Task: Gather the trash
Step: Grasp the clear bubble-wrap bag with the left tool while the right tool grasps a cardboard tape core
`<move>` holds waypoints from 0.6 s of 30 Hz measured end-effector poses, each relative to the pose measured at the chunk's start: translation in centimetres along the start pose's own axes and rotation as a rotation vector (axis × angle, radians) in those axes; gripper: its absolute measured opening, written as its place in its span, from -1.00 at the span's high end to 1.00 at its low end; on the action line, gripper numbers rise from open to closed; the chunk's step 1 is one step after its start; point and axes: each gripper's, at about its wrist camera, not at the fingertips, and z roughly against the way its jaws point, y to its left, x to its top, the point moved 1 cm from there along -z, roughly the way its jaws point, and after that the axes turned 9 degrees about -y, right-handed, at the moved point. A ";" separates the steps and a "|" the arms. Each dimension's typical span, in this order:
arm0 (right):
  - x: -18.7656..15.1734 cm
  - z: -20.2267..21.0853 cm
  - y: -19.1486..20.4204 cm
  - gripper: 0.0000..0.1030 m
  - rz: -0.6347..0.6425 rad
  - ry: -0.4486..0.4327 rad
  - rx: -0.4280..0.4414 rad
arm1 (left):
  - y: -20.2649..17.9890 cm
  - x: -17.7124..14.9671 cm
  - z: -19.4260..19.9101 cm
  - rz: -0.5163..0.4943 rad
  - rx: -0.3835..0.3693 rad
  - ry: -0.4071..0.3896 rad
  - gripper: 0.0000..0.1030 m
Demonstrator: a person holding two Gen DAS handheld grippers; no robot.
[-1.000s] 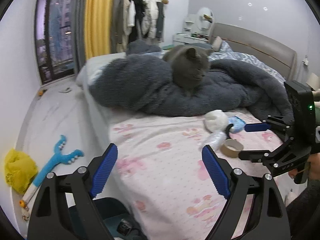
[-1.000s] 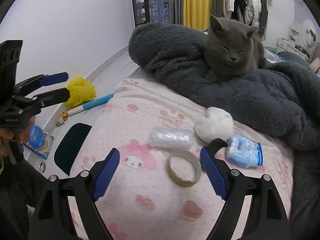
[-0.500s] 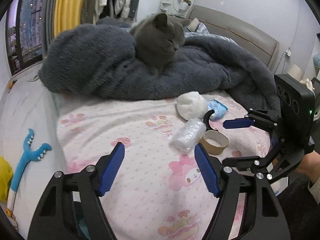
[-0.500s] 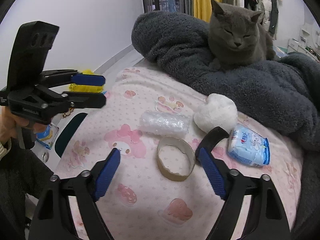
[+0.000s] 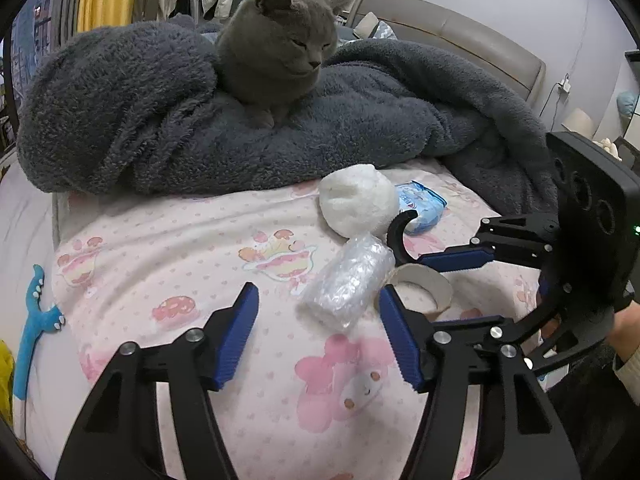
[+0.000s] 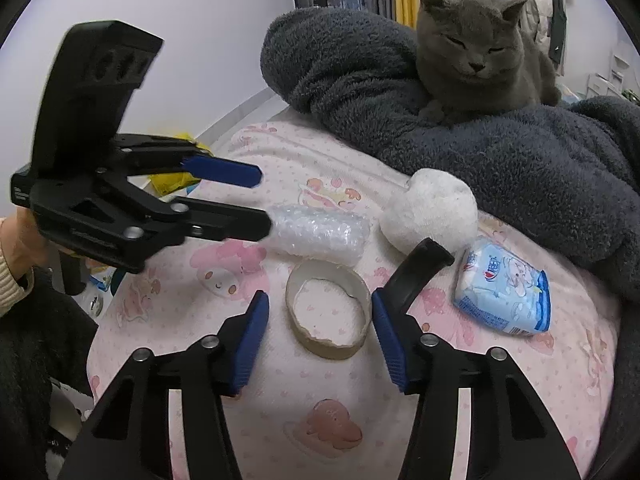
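Both tongs gape: right tongs (image 6: 316, 332) straddle cardboard ring (image 6: 328, 316), left tongs (image 5: 316, 336) near bubble-wrap roll (image 5: 348, 284).

The bubble wrap roll (image 6: 318, 230) is clear, glossy plastic with a bumpy surface. The cardboard ring (image 6: 327, 314) is matt brown with a torn, rough edge. The tissue pack (image 6: 505, 295) has a shiny printed wrapper. The blanket (image 5: 132, 108) is thick, fuzzy fleece; the bedsheet (image 5: 192, 240) is smooth printed cloth.
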 end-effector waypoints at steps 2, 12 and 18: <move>-0.2 -0.2 0.1 -0.04 0.008 0.008 -0.002 | 0.1 0.0 -0.4 0.010 -0.008 0.005 -0.26; -0.4 0.0 -0.8 0.17 -0.014 0.014 -0.017 | -0.7 0.0 -2.3 0.033 -0.040 0.030 -0.26; -0.6 1.3 -1.5 0.18 -0.006 0.011 -0.020 | -1.3 0.4 -3.0 0.066 -0.074 0.025 -0.23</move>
